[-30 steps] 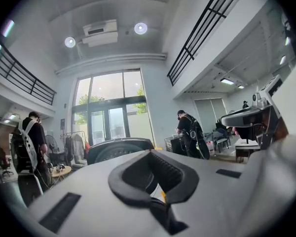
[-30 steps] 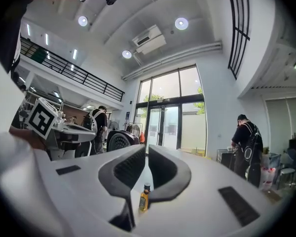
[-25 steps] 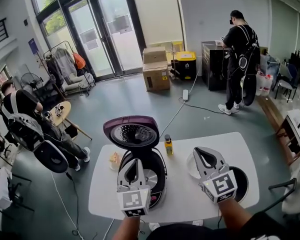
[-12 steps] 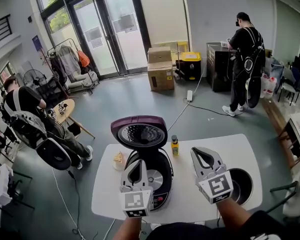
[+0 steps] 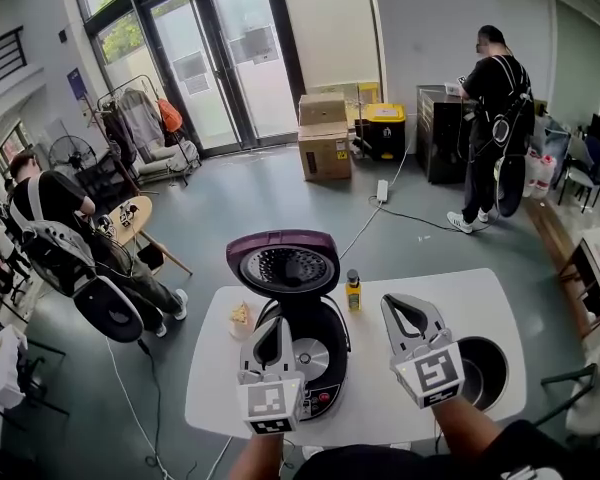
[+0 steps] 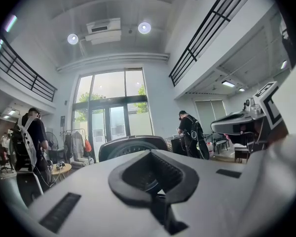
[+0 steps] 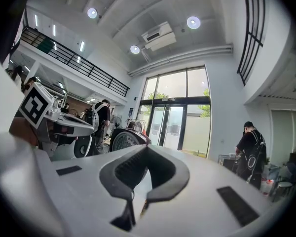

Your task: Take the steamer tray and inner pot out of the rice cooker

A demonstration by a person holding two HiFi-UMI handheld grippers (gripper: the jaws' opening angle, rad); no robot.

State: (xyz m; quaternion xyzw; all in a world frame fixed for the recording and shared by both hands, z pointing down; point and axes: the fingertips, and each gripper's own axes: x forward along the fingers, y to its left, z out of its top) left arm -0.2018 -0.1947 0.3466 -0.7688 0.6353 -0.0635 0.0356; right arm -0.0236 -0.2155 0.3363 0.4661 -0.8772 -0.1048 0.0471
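The rice cooker (image 5: pixel 315 368) stands on the white table (image 5: pixel 480 298) with its purple lid (image 5: pixel 283 266) raised; a silvery disc shows at the bottom of its cavity. A dark round inner pot (image 5: pixel 483 368) sits on the table at the right. My left gripper (image 5: pixel 272 326) hovers over the cooker's front, shut and empty. My right gripper (image 5: pixel 404 304) is between the cooker and the pot, also shut and empty. In the left gripper view the lid (image 6: pixel 130 144) rises beyond the shut left gripper (image 6: pixel 151 157). The right gripper (image 7: pixel 145 149) has the lid (image 7: pixel 126 138) to its left. I cannot make out the steamer tray.
A small bottle (image 5: pixel 353 291) with a yellow label stands behind the cooker, and a small yellowish item (image 5: pixel 239 315) lies left of it. On the floor beyond are cardboard boxes (image 5: pixel 325 138), a seated person (image 5: pixel 55 228) at the left and a standing person (image 5: pixel 495 118) at the back right.
My right gripper has drifted left, away from the dark pot, so more of the pot shows. The left gripper stays over the cooker. Both stay shut.
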